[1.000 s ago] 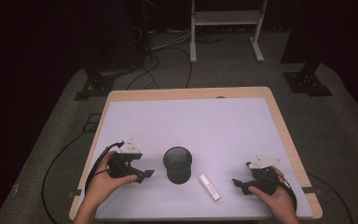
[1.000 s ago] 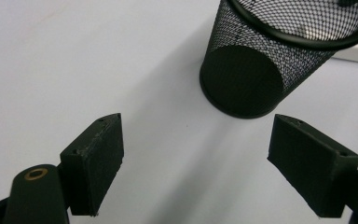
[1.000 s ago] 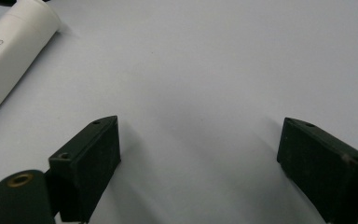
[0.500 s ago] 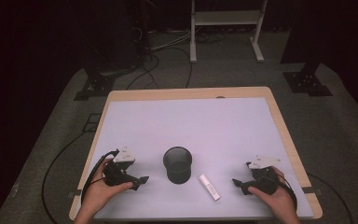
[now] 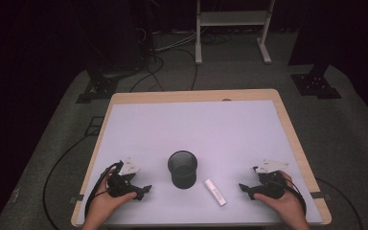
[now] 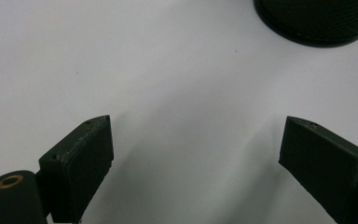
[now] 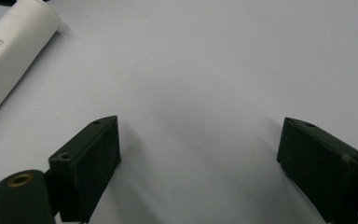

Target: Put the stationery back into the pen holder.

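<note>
Between claws: black mesh cup [image 5: 182, 168], white tube [image 5: 215, 191] beside, probably apart.

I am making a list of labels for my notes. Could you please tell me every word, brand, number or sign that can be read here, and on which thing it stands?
White tube: a few lines of small dark print near its end, too blurred to read.
Black mesh cup: no text visible.
Table: no text visible.
</note>
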`<action>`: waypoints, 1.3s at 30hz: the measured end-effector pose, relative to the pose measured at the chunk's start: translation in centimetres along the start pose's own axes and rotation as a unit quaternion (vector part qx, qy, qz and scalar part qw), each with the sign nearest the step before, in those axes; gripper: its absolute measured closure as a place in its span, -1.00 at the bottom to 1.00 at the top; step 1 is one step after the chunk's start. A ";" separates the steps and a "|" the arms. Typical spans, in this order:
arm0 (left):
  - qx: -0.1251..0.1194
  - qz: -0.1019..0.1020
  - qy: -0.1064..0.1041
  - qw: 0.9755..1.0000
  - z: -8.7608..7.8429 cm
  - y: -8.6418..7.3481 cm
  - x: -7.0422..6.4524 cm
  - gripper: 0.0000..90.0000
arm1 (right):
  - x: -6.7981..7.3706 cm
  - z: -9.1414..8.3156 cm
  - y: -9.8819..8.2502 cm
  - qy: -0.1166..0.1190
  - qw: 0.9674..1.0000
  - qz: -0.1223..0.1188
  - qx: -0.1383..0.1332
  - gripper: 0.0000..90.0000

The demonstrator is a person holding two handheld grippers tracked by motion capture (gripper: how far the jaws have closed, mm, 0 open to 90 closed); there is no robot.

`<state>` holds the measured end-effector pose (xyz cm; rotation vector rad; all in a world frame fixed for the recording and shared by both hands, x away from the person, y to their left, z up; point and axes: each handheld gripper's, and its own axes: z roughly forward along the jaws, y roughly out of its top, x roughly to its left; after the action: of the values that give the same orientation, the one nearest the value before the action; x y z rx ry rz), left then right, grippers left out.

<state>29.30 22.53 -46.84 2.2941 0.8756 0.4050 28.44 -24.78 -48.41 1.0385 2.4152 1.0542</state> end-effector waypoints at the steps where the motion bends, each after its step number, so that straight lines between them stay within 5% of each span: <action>1: 0.004 0.000 0.000 1.000 0.1 0.0 0.0 -0.84 | 0.0 0.0 0.0 0.000 1.000 0.000 0.000 -0.73; 6: -0.002 -0.021 -0.005 1.000 0.5 -0.4 0.4 -0.94 | 0.0 0.0 0.0 -0.001 1.000 -0.001 -0.001 -0.72; 12: -0.030 -0.021 -0.007 0.999 0.5 -1.1 0.4 -0.97 | 0.5 -0.2 0.1 0.002 1.000 0.000 -0.002 -0.70; 39: -0.031 -0.021 -0.007 0.999 0.5 -1.2 0.4 -0.97 | 4.1 -1.4 1.5 0.060 0.998 -0.006 -0.027 -0.70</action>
<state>29.29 23.26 -47.98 2.2161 0.8917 0.3910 25.62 -21.83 -46.32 0.9689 2.4686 1.2029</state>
